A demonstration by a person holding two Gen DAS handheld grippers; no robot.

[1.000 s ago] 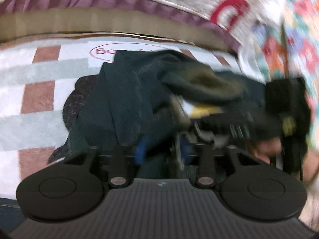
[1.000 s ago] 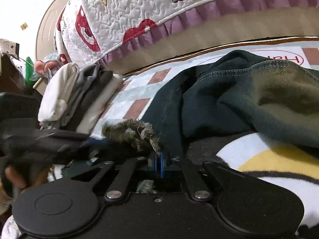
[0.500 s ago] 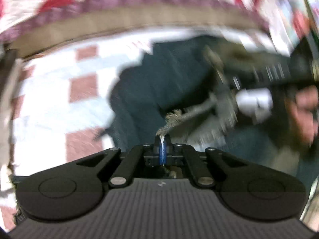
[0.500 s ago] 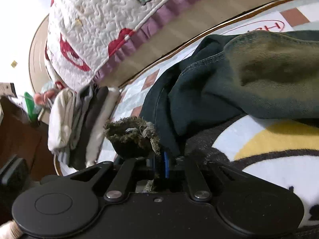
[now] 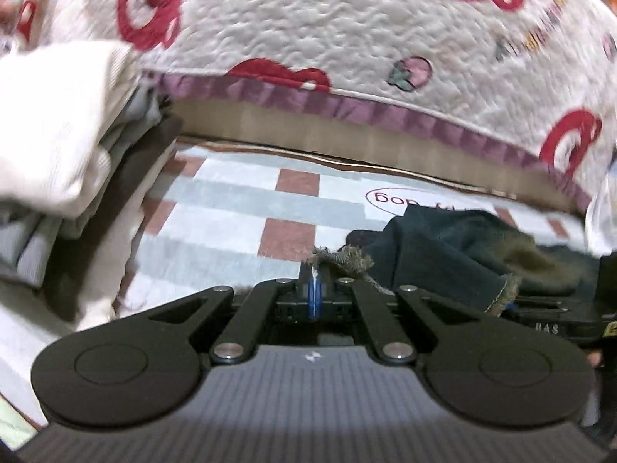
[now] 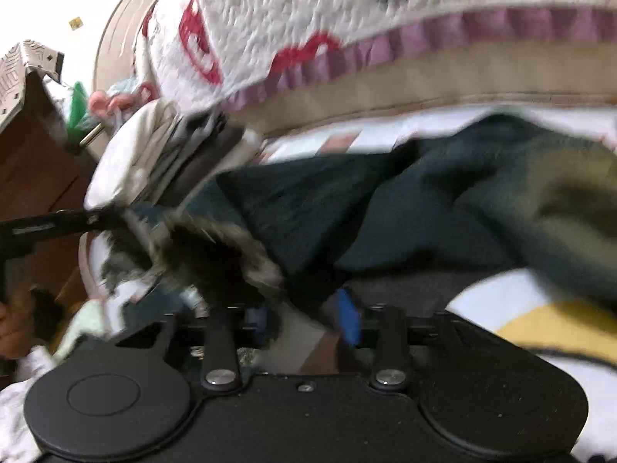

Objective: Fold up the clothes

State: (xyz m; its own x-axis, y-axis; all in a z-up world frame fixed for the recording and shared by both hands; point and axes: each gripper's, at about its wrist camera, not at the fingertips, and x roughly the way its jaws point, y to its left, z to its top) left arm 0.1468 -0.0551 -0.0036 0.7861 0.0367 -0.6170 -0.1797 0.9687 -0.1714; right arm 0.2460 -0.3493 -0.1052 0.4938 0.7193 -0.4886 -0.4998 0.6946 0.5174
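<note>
left gripper (image 5: 314, 276): jaws clenched on frayed hem (image 5: 341, 258) of dark jeans (image 5: 443, 254)
right gripper (image 6: 304, 316): jaws parted, hem between
jeans: crumpled on checked mat (image 5: 239, 223), beside folded stack (image 5: 58, 135)

Right wrist view is motion-blurred throughout; edges of the dark jeans (image 6: 443, 208) smear, seams unreadable. Frayed hem (image 6: 216, 254) is a fuzzy mass, so contact with the right gripper (image 6: 304, 318) can't be judged; its blue pads (image 6: 349, 318) look apart, but what sits between them is unclear. Folded pile (image 6: 162, 162) blurs into streaks, item count untellable. Person's hand (image 6: 15, 328) cut off at left edge. In the left wrist view, jeans (image 5: 455, 254) run out past the right edge, partly behind the other gripper's body. Mat logo (image 5: 401, 202) half hidden by cloth, lettering incomplete. Pile (image 5: 58, 135) is cropped at left, soft-focused. Quilt (image 5: 347, 38) print blurred near corners.
</note>
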